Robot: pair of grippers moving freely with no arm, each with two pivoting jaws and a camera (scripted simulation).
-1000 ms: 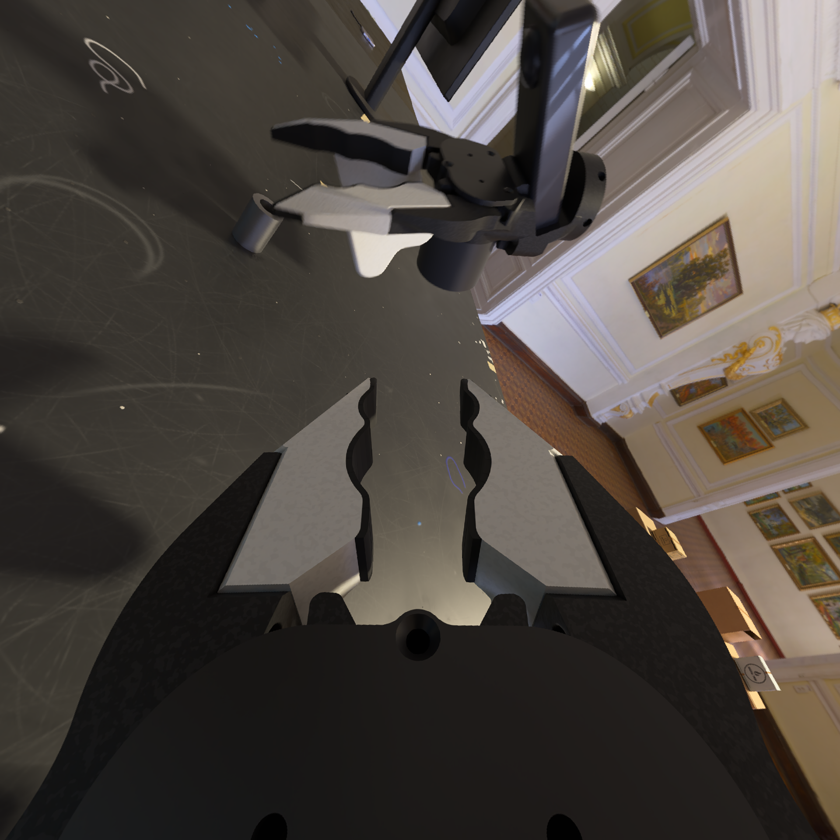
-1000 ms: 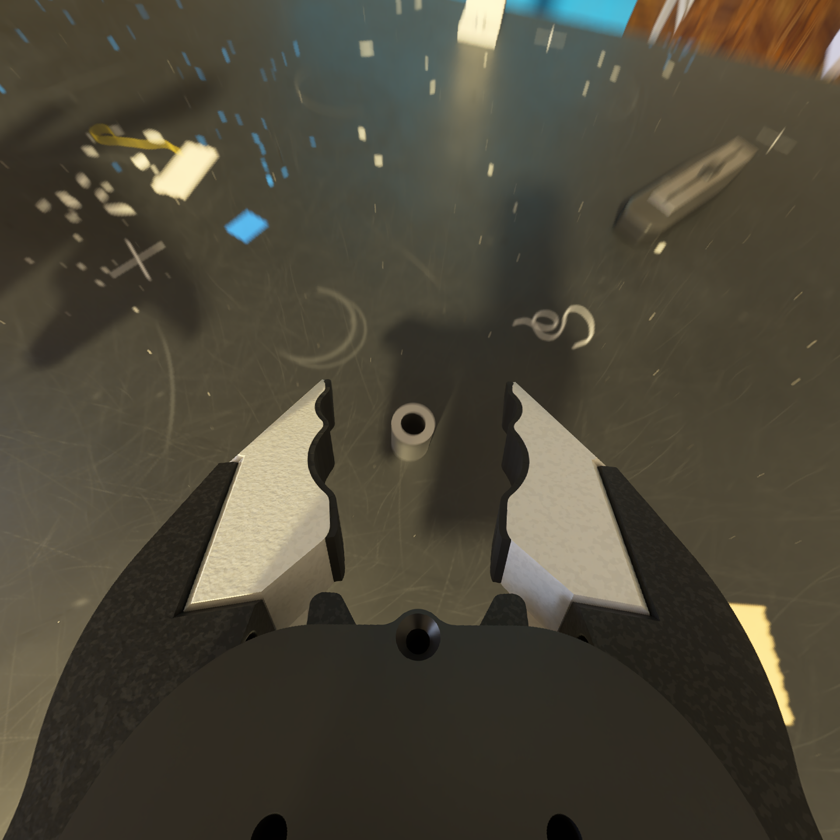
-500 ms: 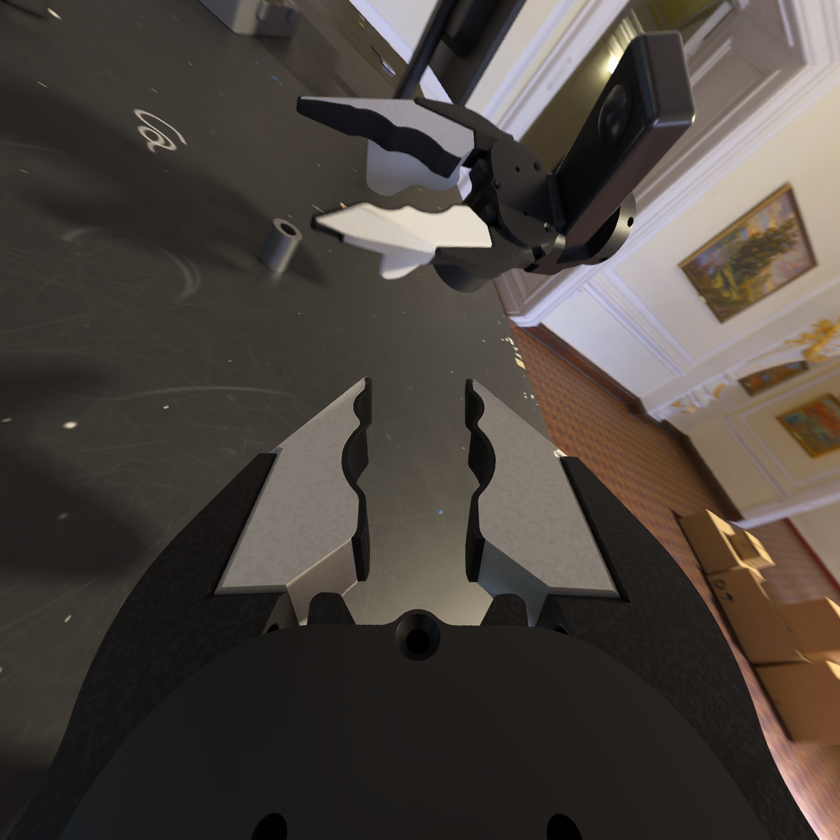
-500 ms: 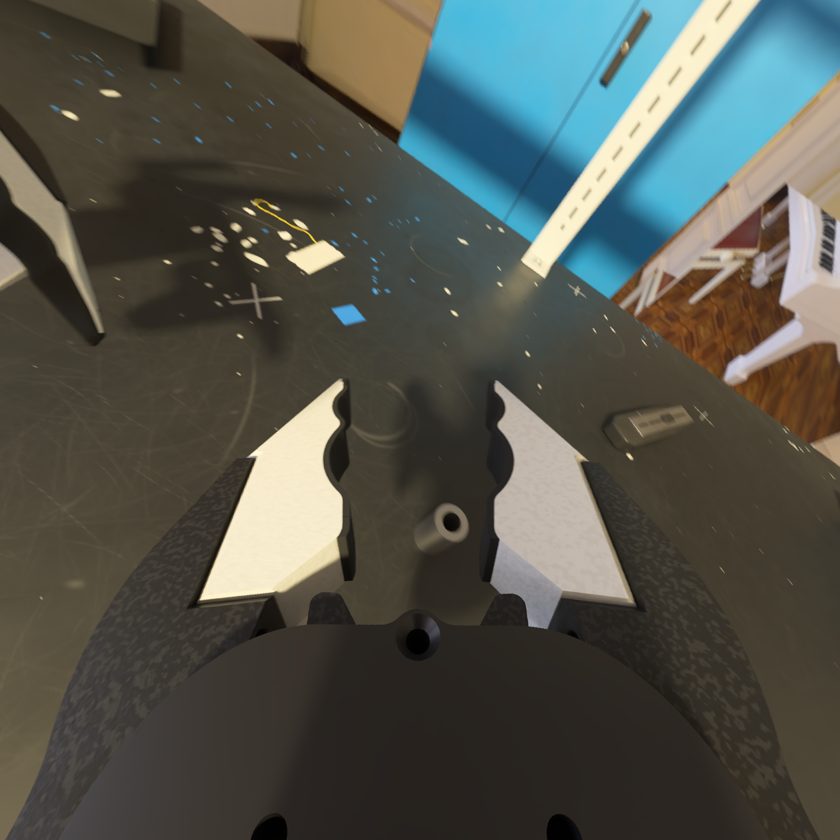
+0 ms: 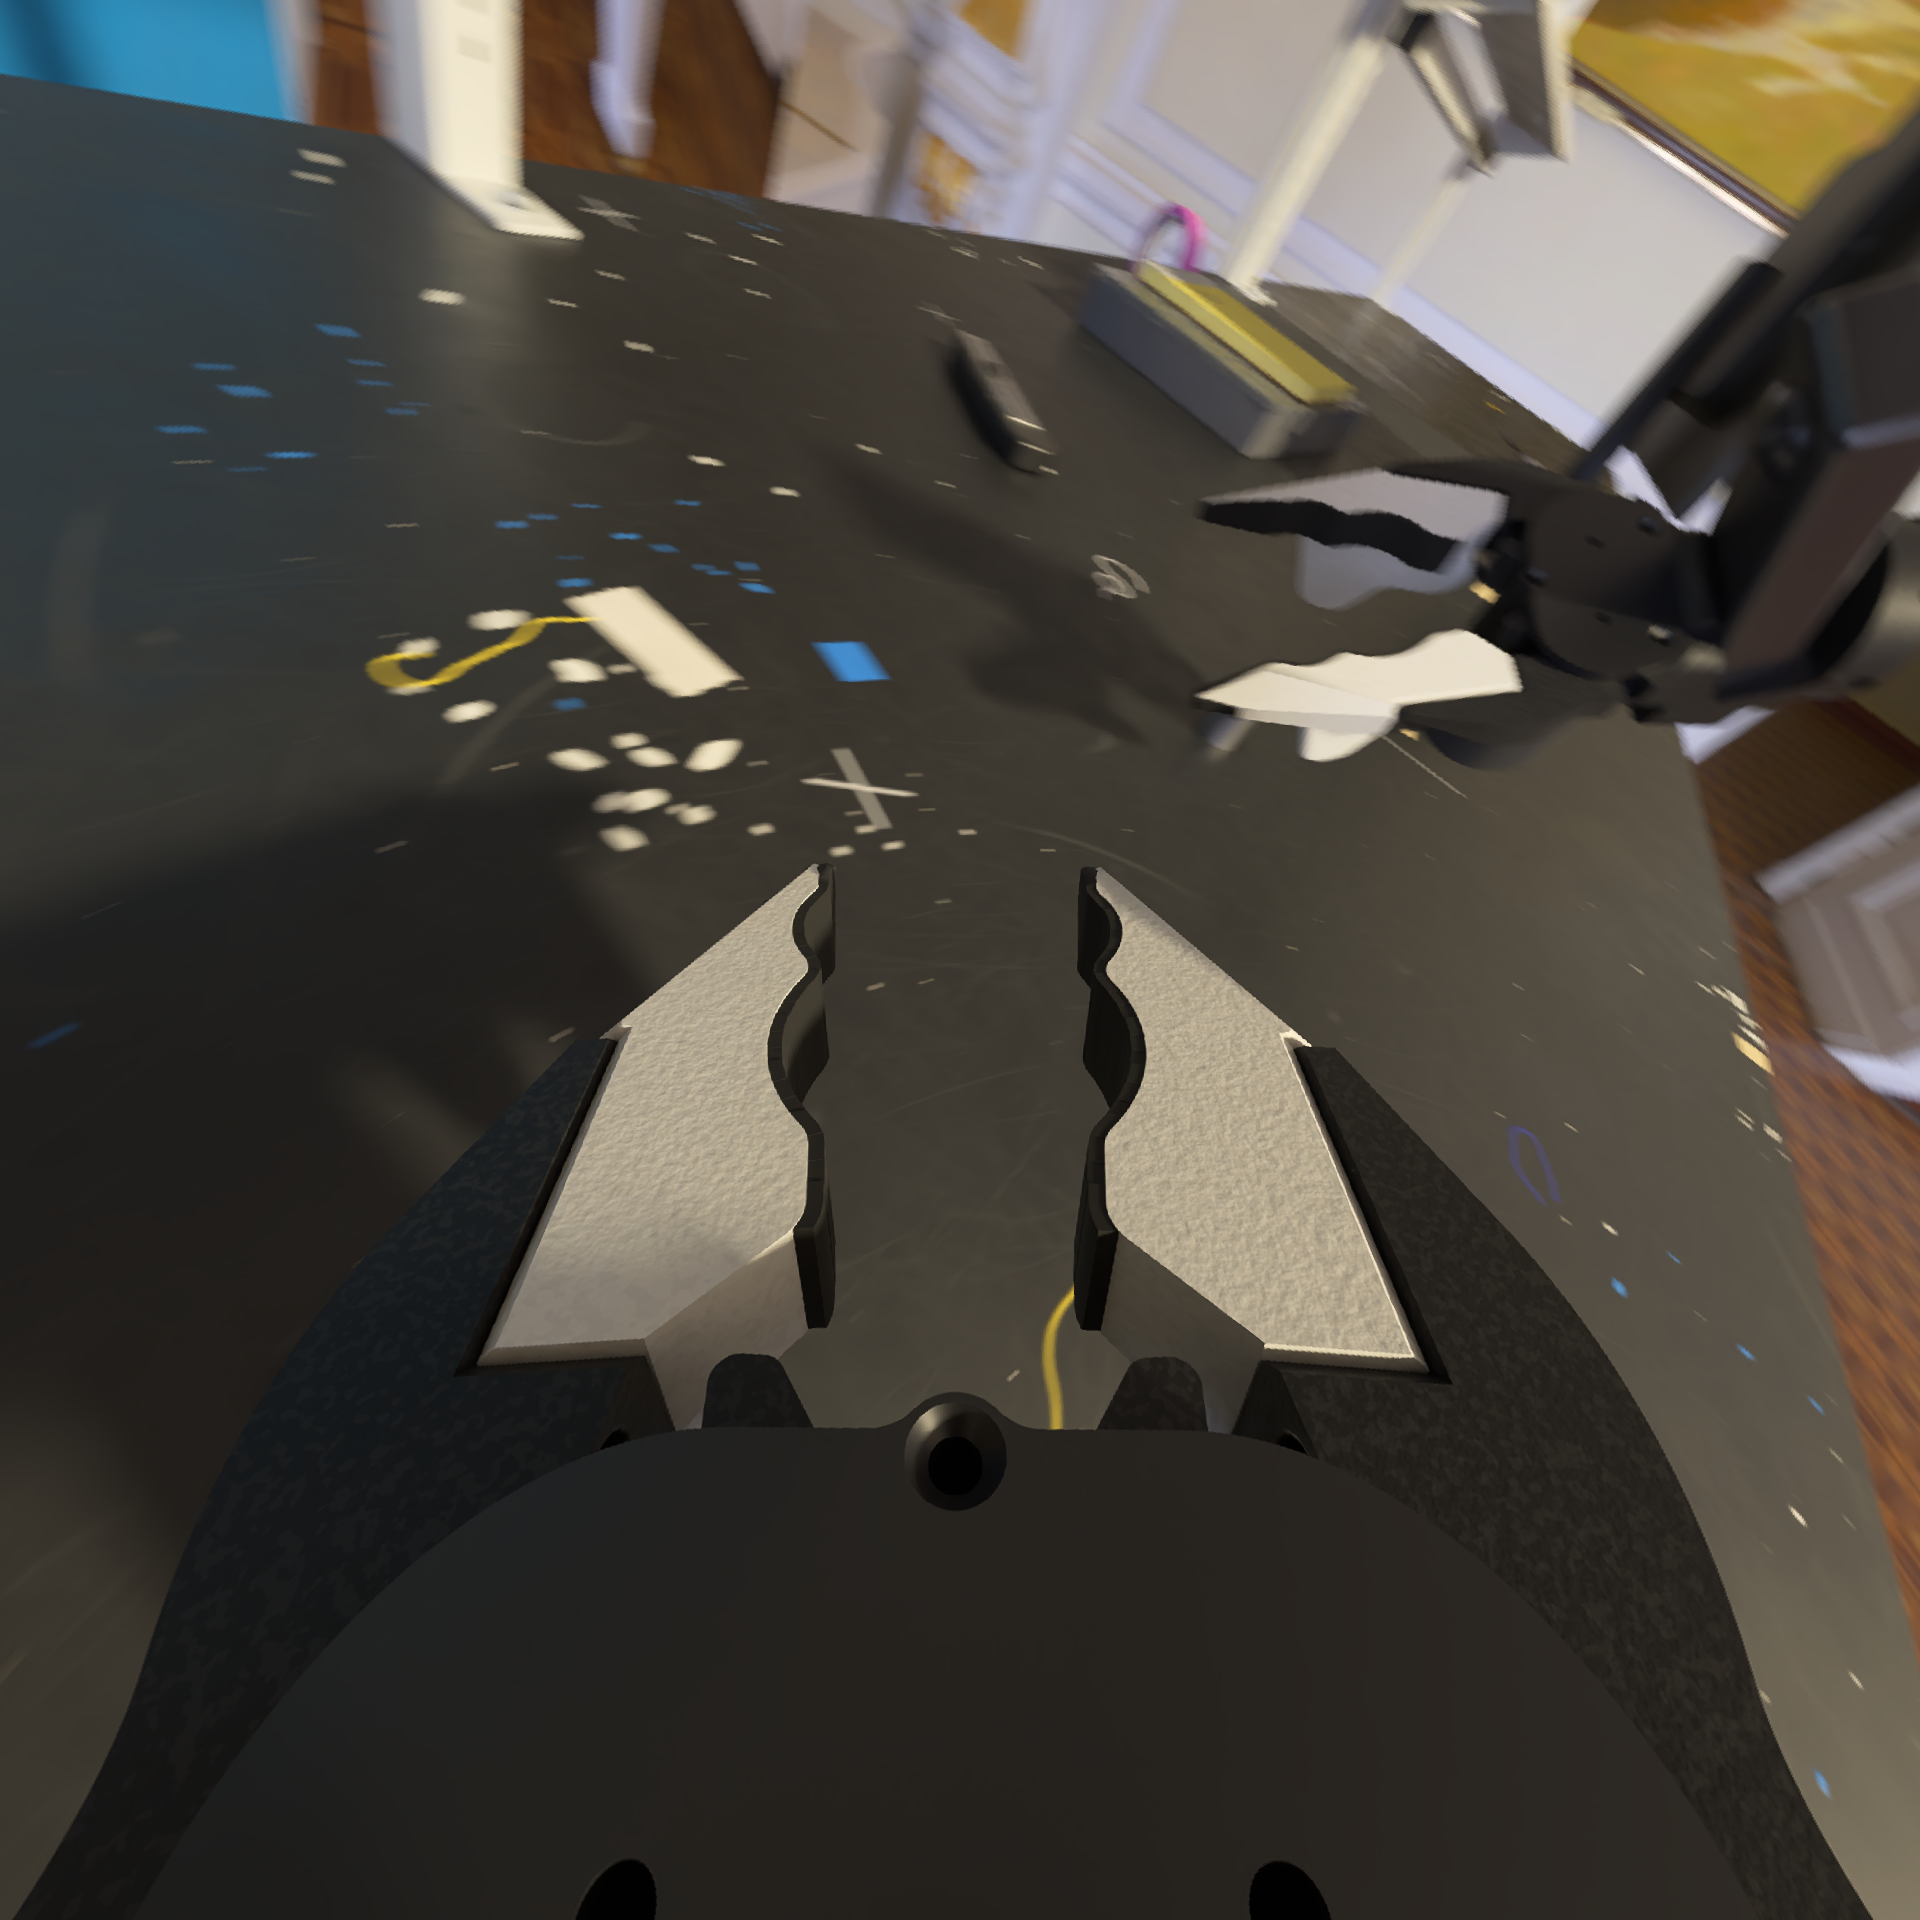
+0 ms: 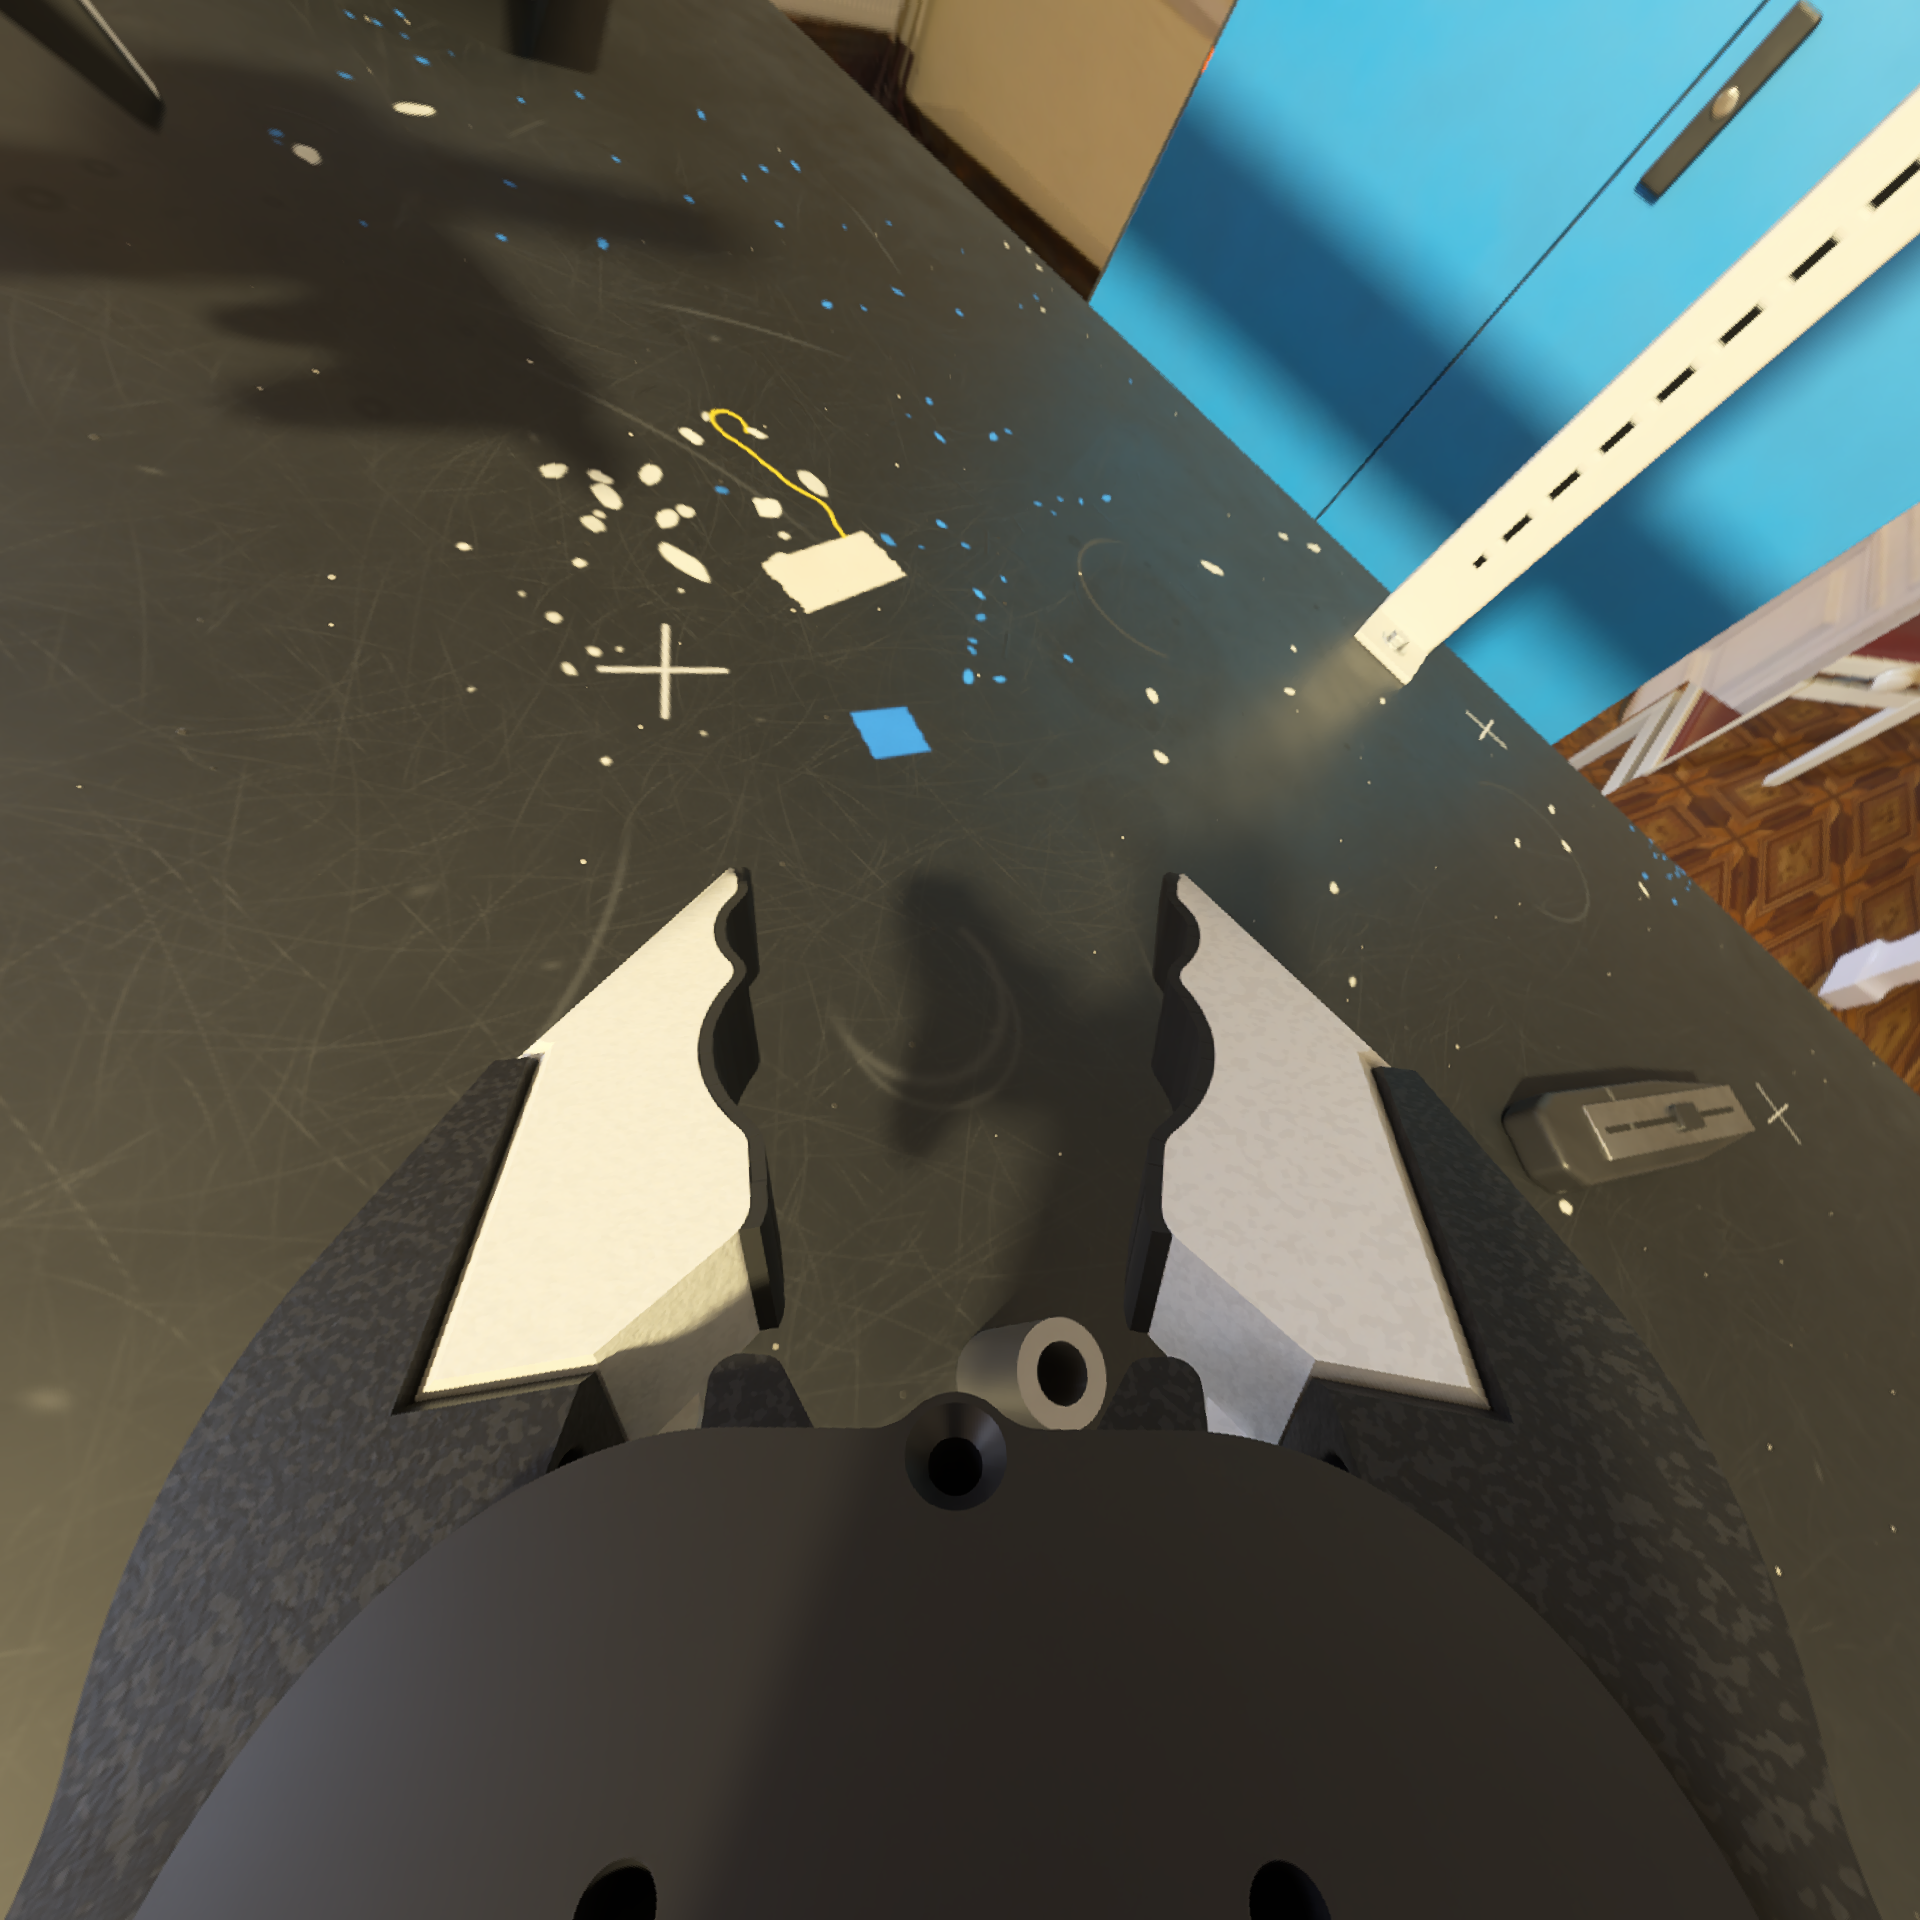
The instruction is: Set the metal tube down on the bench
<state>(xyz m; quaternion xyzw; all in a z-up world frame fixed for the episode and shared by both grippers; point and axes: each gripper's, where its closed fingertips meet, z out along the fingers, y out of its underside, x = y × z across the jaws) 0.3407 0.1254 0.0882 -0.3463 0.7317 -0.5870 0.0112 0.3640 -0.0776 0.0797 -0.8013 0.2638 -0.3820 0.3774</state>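
Tube (image 6: 1044,1369) lies on its side on the bench (image 6: 312,831), low between the spread fingers of the right gripper (image 6: 956,883), bore toward the camera, touching neither finger. Left gripper (image 5: 954,878) hangs over bare bench, fingers parted, nothing between. Grey block (image 6: 1631,1127) lies at 3 o'clock of the right gripper.

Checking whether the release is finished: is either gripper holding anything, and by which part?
Nothing is held. The metal tube lies on the bench near the base of the open right gripper; the left gripper is open and empty.
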